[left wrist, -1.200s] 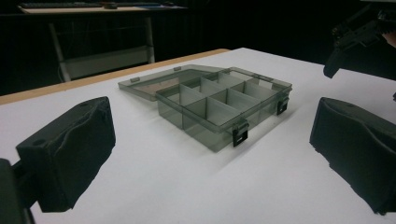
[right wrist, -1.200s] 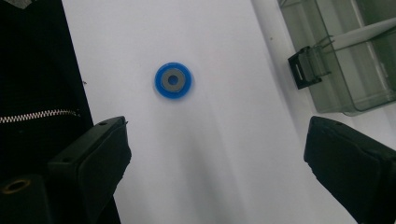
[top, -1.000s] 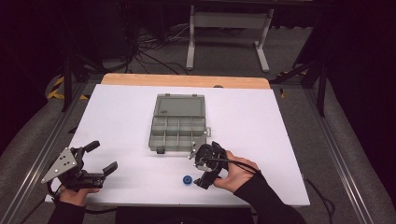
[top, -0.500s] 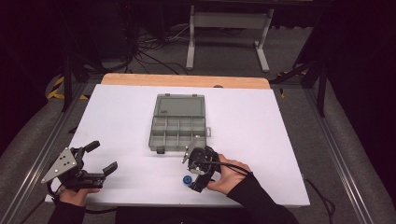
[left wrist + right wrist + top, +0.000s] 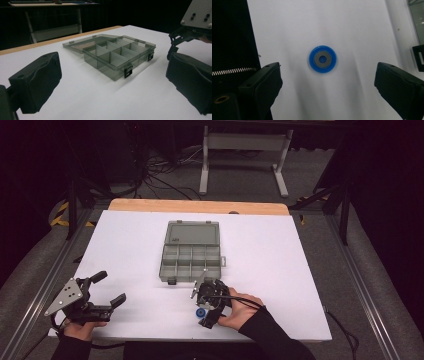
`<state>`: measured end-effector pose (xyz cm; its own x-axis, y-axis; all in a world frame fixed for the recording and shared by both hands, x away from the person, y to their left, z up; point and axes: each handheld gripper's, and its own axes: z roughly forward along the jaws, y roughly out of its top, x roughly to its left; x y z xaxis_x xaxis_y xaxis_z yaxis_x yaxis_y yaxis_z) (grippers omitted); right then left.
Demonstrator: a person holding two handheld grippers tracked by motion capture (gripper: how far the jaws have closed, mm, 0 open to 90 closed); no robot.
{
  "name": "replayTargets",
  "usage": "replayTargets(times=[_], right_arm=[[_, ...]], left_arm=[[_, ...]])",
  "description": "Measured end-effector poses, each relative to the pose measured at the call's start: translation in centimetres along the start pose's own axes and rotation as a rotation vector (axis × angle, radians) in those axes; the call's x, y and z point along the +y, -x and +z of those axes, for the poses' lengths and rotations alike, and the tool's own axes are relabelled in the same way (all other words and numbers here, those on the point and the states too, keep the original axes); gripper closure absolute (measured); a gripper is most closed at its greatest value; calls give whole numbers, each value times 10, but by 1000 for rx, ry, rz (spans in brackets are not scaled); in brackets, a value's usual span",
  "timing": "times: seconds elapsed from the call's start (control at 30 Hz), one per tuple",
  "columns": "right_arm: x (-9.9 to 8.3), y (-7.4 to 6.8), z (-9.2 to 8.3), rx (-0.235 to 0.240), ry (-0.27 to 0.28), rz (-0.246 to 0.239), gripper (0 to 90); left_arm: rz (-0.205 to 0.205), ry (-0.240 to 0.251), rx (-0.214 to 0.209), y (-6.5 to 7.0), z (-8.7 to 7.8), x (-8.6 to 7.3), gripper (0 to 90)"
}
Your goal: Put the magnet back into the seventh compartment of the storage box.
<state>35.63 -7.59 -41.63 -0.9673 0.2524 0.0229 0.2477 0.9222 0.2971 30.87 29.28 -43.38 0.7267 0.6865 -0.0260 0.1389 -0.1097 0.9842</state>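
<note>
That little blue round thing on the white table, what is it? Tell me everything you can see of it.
The blue disc is a small, flat ring of glossy blue, plastic by the look of it, with a grey washer-like ring set in its middle around a small blue-filled hole. It lies flat on the white table, near the front edge, just in front of the open compartment box. The right gripper is open above it, one jaw to either side; nothing touches it.
</note>
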Motion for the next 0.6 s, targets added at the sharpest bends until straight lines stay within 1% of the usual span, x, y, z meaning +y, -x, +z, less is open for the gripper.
replayTargets(times=[0.07,0.17,0.2,0.27,0.33,0.37,0.43,0.47,0.5,0.53,0.57,0.6], right_arm=[[1,-1,3,9,-10,4,79],[3,-1,7,12,-18,-8,79],[3,-2,8,17,-22,3,79],[4,-2,10,16,-21,-8,79],[5,-2,11,18,-22,-8,87],[5,-2,11,21,-26,4,96],[6,-1,12,19,-25,3,114],[6,-1,12,21,-28,11,124],[7,-1,13,22,-24,6,163],[7,-1,13,22,-24,6,163],[8,-1,13,17,-22,-5,208],[8,-2,14,13,-24,-2,233]], left_arm=[[-2,0,0,0,0,0,6],[-2,0,0,0,0,0,6],[-2,0,0,0,0,0,6],[-2,1,0,0,0,0,6],[-3,0,0,0,0,0,6],[-4,0,0,0,0,0,6],[-4,0,0,-1,0,0,6],[-4,0,0,0,0,0,6],[-3,0,-1,0,0,0,6],[-4,0,-1,0,0,0,6],[-3,1,0,0,0,0,6],[-3,1,0,0,0,0,6]])
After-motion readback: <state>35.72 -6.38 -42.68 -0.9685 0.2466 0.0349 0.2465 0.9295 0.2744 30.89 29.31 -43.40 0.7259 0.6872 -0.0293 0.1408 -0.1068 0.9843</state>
